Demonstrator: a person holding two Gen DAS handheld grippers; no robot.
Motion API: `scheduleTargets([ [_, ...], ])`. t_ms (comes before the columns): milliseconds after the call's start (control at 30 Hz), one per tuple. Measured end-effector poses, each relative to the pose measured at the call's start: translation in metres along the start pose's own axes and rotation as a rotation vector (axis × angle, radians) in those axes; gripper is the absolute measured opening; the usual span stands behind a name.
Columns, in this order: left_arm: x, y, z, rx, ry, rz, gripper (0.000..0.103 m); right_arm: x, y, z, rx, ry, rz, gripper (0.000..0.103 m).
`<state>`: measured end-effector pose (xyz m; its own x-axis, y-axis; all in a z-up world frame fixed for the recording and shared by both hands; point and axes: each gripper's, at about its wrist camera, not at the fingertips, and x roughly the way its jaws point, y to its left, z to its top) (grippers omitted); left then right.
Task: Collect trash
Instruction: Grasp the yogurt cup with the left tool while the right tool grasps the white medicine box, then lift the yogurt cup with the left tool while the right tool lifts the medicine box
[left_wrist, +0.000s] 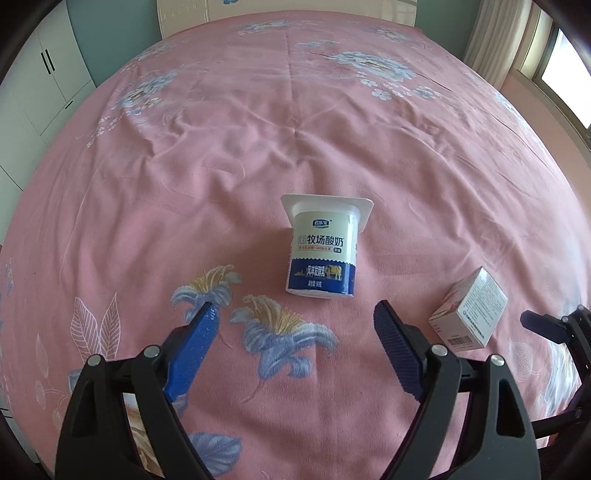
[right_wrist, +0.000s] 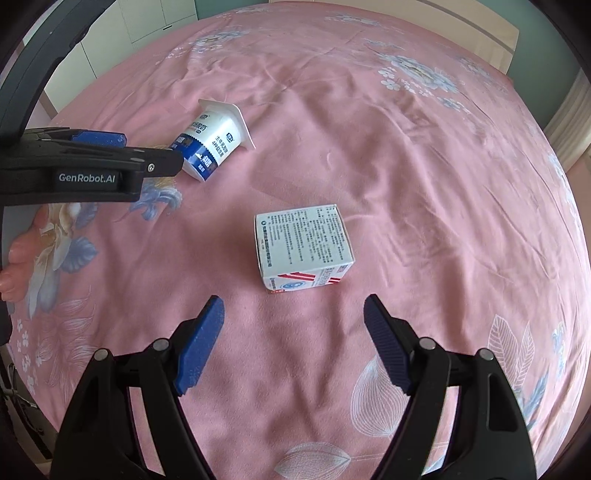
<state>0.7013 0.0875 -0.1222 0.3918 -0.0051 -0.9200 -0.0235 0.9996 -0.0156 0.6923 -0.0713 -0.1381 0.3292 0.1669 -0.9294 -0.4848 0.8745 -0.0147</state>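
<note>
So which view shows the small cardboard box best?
The right wrist view: the box sits near the middle, whole, with its printed top and striped front face visible. The left wrist view catches it only near the right edge, distorted, showing a barcode end.

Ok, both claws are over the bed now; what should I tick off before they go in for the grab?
1. Left claw open, empty: ok.
2. Right claw open, empty: ok.
3. White and blue plastic yogurt cup lying on its side, just ahead of the left claw: ok.
4. Small white printed cardboard box just ahead of the right claw: ok.
5. Both items clear of each other on the pink floral bedsheet: ok.
6. Trash bin location: cannot tell.
</note>
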Motion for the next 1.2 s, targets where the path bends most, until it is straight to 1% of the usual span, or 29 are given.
scheduleTargets([
  [100, 0.017, 0.0, 0.012, -0.003, 0.004, -0.014, 0.088, 0.017, -0.004, 0.012, -0.006, 0.012, 0.007, 0.077],
  [200, 0.031, -0.003, 0.022, 0.011, -0.01, -0.001, 0.088, 0.03, -0.005, 0.021, -0.025, 0.014, 0.003, 0.077],
  [267, 0.04, -0.005, 0.027, 0.013, -0.011, -0.009, 0.088, 0.039, -0.006, 0.026, -0.03, 0.016, 0.0, 0.077],
  [467, 0.064, -0.011, 0.032, 0.002, 0.006, -0.014, 0.087, 0.054, -0.008, 0.03, -0.048, 0.009, -0.007, 0.077],
  [500, 0.065, -0.012, 0.032, 0.005, 0.001, -0.013, 0.085, 0.056, -0.007, 0.029, -0.057, 0.014, -0.011, 0.074],
  [533, 0.065, -0.014, 0.032, 0.01, -0.005, -0.004, 0.076, 0.058, -0.006, 0.028, -0.067, 0.018, -0.016, 0.071],
  [567, 0.066, -0.015, 0.032, 0.015, -0.008, 0.007, 0.066, 0.058, -0.005, 0.027, -0.076, 0.017, -0.015, 0.065],
  [600, 0.066, -0.016, 0.031, 0.015, -0.01, 0.005, 0.062, 0.058, -0.004, 0.027, -0.08, 0.017, -0.008, 0.058],
  [633, 0.066, -0.016, 0.031, 0.014, -0.009, -0.003, 0.05, 0.057, -0.004, 0.026, -0.08, 0.017, -0.005, 0.055],
  [767, 0.061, -0.016, 0.029, 0.006, -0.012, 0.012, 0.049, 0.052, -0.001, 0.024, -0.09, 0.012, -0.015, 0.055],
  [933, 0.041, -0.017, 0.022, 0.019, -0.031, 0.031, 0.049, 0.037, 0.004, 0.017, -0.101, 0.002, -0.027, 0.055],
  [1067, 0.017, -0.018, 0.014, 0.025, -0.039, 0.036, 0.049, 0.014, 0.005, 0.013, -0.1, -0.01, -0.037, 0.055],
  [1200, -0.013, -0.02, 0.002, 0.04, -0.055, 0.036, 0.049, -0.02, 0.009, 0.008, -0.1, -0.03, -0.046, 0.055],
])
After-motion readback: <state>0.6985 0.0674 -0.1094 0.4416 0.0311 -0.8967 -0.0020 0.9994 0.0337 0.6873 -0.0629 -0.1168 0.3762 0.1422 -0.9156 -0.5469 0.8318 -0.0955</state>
